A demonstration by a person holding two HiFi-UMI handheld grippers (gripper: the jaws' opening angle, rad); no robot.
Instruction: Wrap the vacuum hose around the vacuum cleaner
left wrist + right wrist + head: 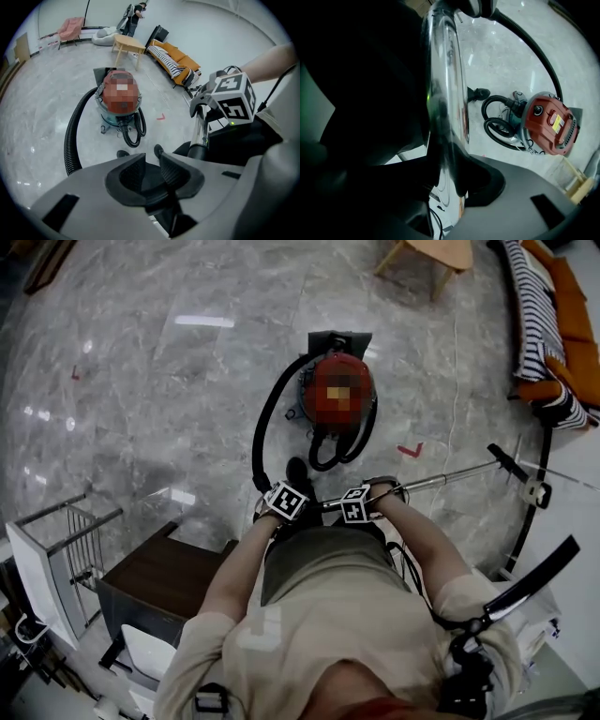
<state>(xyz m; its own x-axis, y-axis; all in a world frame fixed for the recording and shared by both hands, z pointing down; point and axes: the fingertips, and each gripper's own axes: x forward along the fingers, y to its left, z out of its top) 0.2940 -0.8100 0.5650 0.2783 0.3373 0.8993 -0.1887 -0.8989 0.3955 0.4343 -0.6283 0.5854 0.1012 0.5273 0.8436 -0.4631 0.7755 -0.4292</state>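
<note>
The red canister vacuum (337, 395) (119, 96) (546, 124) stands on the grey marble floor ahead of me. Its black ribbed hose (267, 418) (72, 136) (534, 44) arcs from the vacuum's left side back to my hands, and a short loop lies at the vacuum's front. My left gripper (278, 491) (152, 165) is shut on the dark hose end. My right gripper (361, 498) (445, 173) is shut on the chrome wand (450, 476) (202, 129) (443, 70), which runs right to a black floor head (511, 463).
A dark wooden cabinet (159, 582) and a white wire rack (56, 559) stand close at my left. A wooden table (431, 251) and an orange sofa with striped cushions (548, 324) are at the far right. A red tape mark (410, 450) lies beside the vacuum.
</note>
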